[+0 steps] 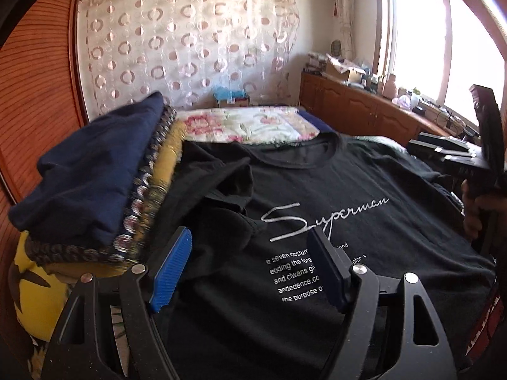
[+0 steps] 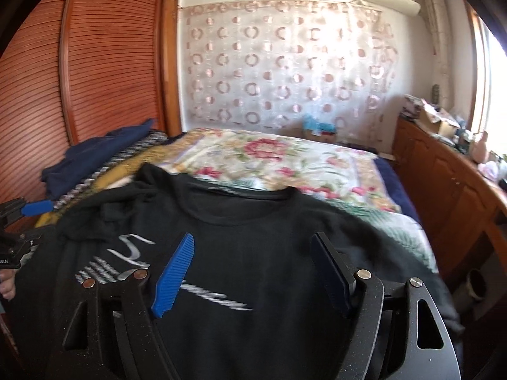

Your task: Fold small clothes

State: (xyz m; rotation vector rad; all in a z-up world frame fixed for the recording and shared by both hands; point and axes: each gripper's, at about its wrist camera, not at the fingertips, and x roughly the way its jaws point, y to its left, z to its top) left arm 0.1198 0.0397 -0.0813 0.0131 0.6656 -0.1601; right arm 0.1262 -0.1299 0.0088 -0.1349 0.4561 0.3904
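A black T-shirt with white "Superman" script lies front up on the bed, collar away from me; its left sleeve is bunched up. It also shows in the right wrist view. My left gripper is open and empty, hovering over the shirt's lower left part. My right gripper is open and empty above the shirt's chest. The right gripper's body shows at the right edge of the left wrist view. A blue finger of the left gripper shows at the left edge of the right wrist view.
A stack of folded clothes, navy on top, sits left of the shirt, over a yellow item. A floral bedspread covers the bed beyond. A wooden wardrobe stands left, wooden cabinets with clutter right, under a window.
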